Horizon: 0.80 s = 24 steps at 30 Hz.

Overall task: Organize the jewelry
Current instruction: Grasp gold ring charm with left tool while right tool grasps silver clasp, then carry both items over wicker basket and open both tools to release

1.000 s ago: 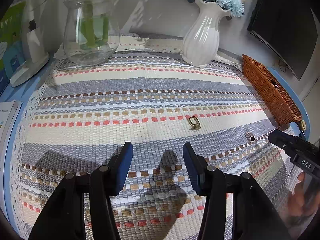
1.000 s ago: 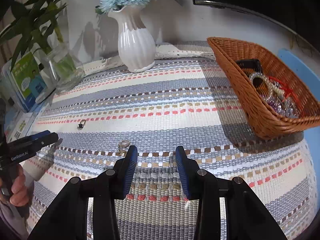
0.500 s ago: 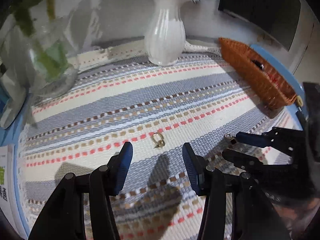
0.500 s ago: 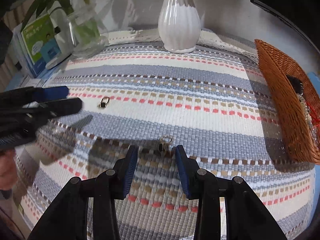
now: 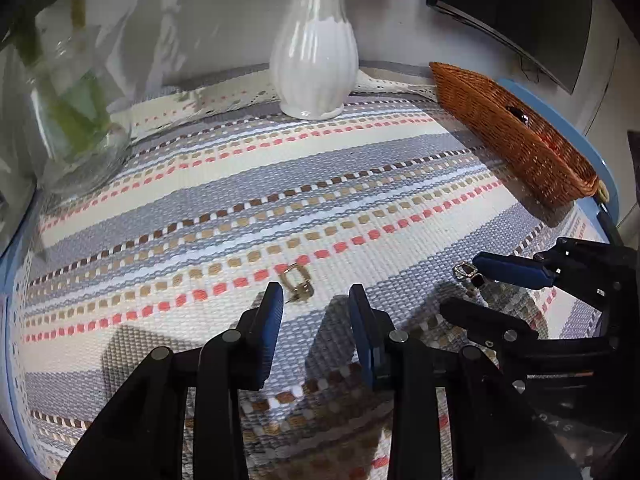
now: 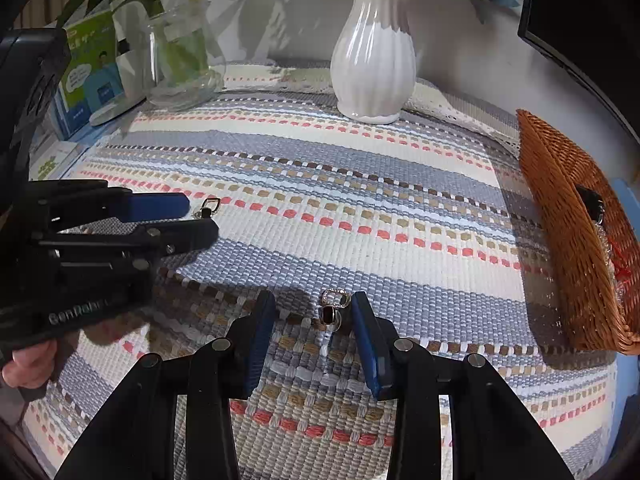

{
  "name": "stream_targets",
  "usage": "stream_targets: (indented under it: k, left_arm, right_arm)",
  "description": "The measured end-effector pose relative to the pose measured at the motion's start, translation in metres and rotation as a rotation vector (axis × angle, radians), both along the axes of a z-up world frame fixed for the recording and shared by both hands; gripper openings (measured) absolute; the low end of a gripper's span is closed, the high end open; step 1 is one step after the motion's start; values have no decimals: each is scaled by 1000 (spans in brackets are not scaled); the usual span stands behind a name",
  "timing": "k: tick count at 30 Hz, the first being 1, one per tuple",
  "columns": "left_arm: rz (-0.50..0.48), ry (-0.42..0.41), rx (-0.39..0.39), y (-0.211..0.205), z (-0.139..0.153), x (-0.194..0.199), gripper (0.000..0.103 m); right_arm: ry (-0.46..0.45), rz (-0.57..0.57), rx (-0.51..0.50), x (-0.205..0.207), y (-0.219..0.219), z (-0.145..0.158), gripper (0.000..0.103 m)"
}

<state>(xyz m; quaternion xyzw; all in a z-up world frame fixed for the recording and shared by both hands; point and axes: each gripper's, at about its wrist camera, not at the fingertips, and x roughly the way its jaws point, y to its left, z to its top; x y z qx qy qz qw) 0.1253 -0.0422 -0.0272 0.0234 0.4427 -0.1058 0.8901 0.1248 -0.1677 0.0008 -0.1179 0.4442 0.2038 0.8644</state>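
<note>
2 earrings lie on the striped mat [image 5: 248, 184]: a gold earring [image 5: 297, 282] before the wide left claw [image 5: 316, 304], a silver earring [image 6: 334, 307] between the wide right claw [image 6: 314, 316] fingers; 1 basket [image 6: 560, 232].

You have the vase [image 6: 374, 64] standing at the back of the mat [image 6: 320, 168]. Left of the vase sits the jar [image 6: 182, 56]; right of it, the basket [image 6: 568, 240]; before it, two earrings [image 6: 334, 308] [image 6: 208, 207].

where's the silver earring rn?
The silver earring lies on the striped mat between the open fingers of the right hand-held gripper, hard by its right finger, left of the wicker basket.
</note>
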Motion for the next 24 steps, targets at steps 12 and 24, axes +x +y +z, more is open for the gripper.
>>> stream_targets:
  k: [12,24]
  left_arm:
    - [11,-62,13,-3,6,-5,6]
    - [-11,-117,-111,9,24,-16,6]
  right_arm:
    - [-23,10,41,-7,-2,5,14]
    - [-106,2,186,-17,-22,25,14]
